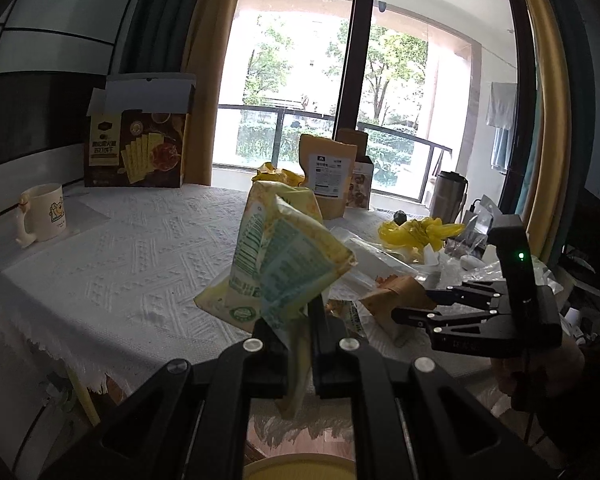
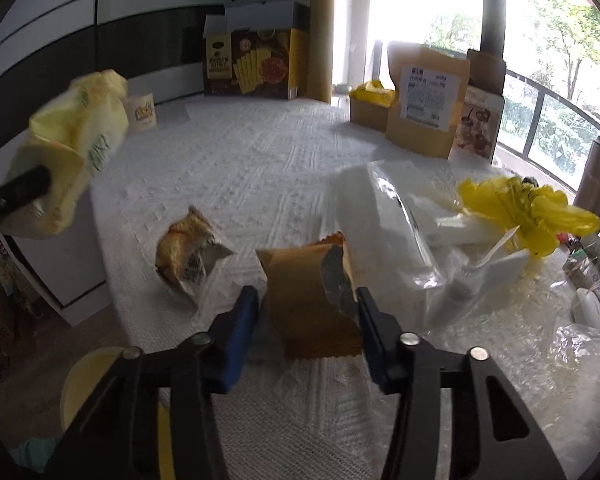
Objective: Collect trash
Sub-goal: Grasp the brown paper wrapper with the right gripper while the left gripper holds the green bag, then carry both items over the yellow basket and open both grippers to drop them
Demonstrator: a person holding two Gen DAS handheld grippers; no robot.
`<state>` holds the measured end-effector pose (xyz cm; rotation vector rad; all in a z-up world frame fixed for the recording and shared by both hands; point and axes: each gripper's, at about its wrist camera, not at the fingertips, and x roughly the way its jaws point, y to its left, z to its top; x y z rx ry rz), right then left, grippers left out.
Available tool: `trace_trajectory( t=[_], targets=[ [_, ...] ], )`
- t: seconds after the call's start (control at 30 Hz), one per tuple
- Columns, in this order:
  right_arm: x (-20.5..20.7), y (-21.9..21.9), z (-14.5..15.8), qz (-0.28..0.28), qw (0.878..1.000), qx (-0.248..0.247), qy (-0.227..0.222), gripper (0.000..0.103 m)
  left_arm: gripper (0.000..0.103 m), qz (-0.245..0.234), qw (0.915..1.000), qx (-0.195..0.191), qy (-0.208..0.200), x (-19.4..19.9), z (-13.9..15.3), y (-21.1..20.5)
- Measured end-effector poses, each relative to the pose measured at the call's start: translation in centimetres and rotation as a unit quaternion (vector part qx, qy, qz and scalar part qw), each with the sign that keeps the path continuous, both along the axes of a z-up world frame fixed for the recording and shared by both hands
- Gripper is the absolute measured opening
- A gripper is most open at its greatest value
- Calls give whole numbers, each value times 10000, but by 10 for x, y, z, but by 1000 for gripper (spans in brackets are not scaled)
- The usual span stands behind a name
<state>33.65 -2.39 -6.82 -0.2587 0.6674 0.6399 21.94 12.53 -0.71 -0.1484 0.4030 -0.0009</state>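
Note:
My left gripper [image 1: 296, 320] is shut on the lower end of a crumpled yellow snack bag [image 1: 276, 248], held up above the table's near edge. In the right wrist view that bag [image 2: 76, 140] hangs blurred at the far left, with one black finger [image 2: 24, 188] of the left gripper on it. My right gripper [image 2: 306, 314] is low over the table, its blue pads on either side of a torn brown wrapper [image 2: 300, 296] that lies flat on the cloth. The pads do not visibly squeeze it. The left wrist view shows the right gripper [image 1: 412, 303] at the same wrapper [image 1: 396, 294].
A small crumpled gold wrapper [image 2: 188, 252] lies left of the brown one. Clear plastic packaging [image 2: 392, 220] and a yellow plastic bag [image 2: 528, 208] are piled on the right. At the back stand a cracker box [image 2: 256, 60], a mug [image 2: 142, 114] and a kraft pouch [image 2: 424, 100]. A yellow bin rim [image 2: 80, 380] shows below the table edge.

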Motion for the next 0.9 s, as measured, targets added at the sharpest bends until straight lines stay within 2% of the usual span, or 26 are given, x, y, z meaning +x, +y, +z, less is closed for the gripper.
trace_trajectory(
  t=[0.03, 0.07, 0.17, 0.33, 0.5, 0.7, 0.9],
  targets=[
    [-2, -2, 0, 14, 10000, 22, 7, 38, 7, 10, 10000, 17, -9, -3, 1, -1],
    [-3, -3, 2, -8, 10000, 20, -38, 27, 7, 15, 10000, 20, -17, -6, 1, -1],
    [-11, -10, 8, -61, 9999, 76, -134, 22, 7, 84, 9999, 99, -38, -14, 3, -4],
    [-35, -25, 24, -336, 9981, 77, -518, 21, 7, 104, 9997, 161, -117, -30, 5, -9],
    [-65, -35, 36, -228, 9977, 171, -609, 21, 8, 211, 9997, 101, -119, -47, 0, -13],
    [-113, -45, 42, -65, 9969, 338, -713, 21, 9, 159, 9999, -8, 18, -69, -13, -20],
    [-155, -50, 33, 218, 9970, 451, -585, 21, 9, 36, 9993, 12, 362, -82, -39, -33]
  ],
)
